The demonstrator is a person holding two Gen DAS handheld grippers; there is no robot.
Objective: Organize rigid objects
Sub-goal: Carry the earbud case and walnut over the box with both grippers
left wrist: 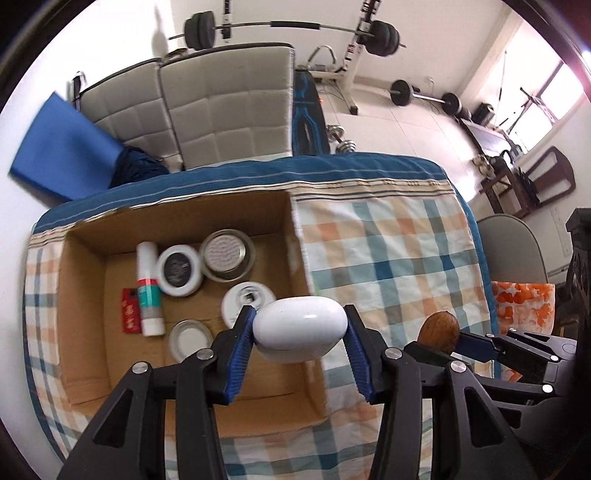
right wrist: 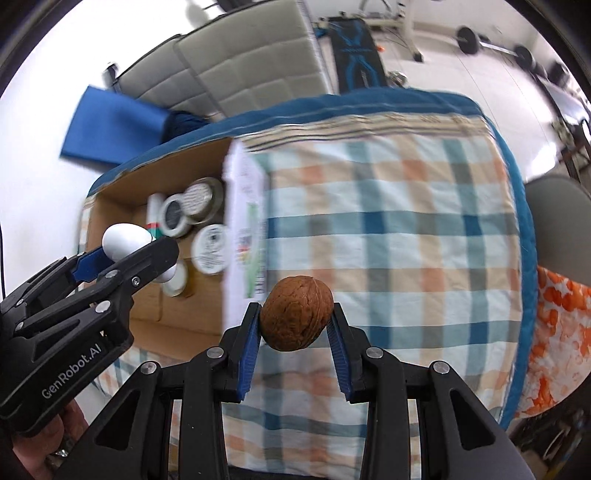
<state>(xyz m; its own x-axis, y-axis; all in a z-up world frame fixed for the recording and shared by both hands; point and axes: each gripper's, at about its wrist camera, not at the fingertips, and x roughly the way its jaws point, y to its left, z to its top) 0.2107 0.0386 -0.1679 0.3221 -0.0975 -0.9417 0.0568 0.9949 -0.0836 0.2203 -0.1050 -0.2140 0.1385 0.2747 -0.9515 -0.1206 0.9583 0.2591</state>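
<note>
My left gripper is shut on a smooth white oval case, held in the air over the near right part of an open cardboard box. The same white case and left gripper show at the left of the right wrist view. My right gripper is shut on a brown walnut, held above the checked cloth just right of the box. That walnut also appears at the right of the left wrist view.
Inside the box lie a white tube, several round tins and lids, and a red packet. The checked cloth covers the table. A grey padded seat, blue mat and barbells stand beyond.
</note>
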